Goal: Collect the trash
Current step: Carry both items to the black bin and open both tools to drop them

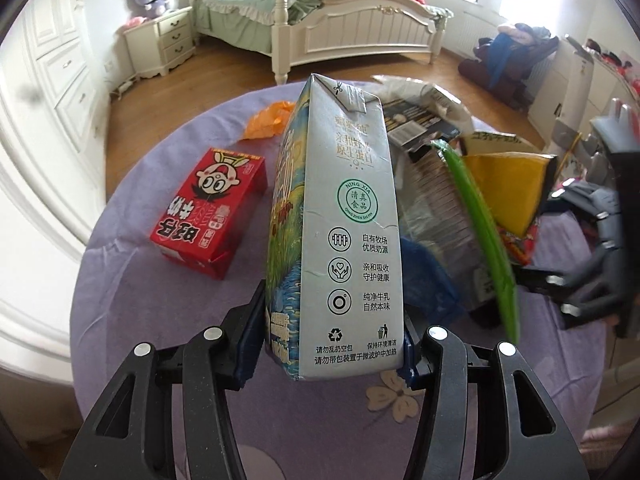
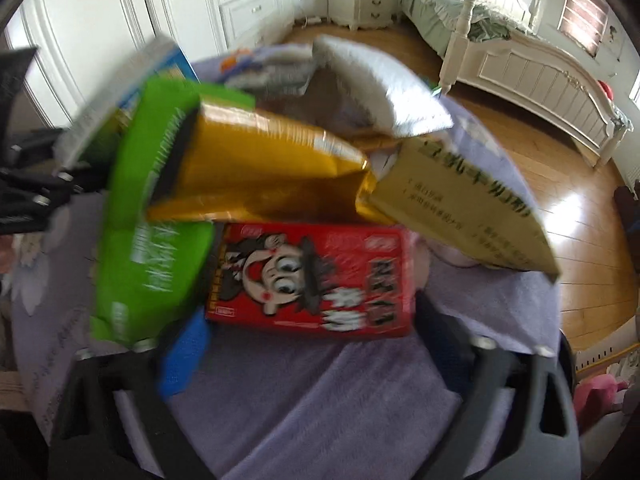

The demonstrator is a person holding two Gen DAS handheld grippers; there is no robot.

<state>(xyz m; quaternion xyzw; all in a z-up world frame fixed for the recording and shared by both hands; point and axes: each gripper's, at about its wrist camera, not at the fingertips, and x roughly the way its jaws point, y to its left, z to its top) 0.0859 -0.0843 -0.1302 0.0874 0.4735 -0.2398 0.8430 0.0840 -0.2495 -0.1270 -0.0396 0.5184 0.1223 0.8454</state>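
Note:
My left gripper (image 1: 332, 356) is shut on a tall grey-and-blue milk carton (image 1: 344, 240) and holds it upright over the round purple-clothed table (image 1: 160, 320). A red cartoon milk box (image 1: 210, 210) lies left of it, with an orange wrapper (image 1: 266, 120) beyond. My right gripper (image 2: 304, 320) is shut on another red cartoon box (image 2: 316, 276). Around that box are a green pack (image 2: 152, 220), a gold bag (image 2: 260, 172), a yellow carton (image 2: 464, 208) and a white bag (image 2: 380, 84). The right wrist view is blurred.
A pile of packaging lies right of the held carton: a green-edged pack (image 1: 480, 232), a yellow bag (image 1: 508, 188), a dark pack (image 1: 420, 120). The right gripper (image 1: 592, 240) shows at the right edge. Beyond the table are a bed (image 1: 352, 28), a nightstand (image 1: 164, 40) and wooden floor.

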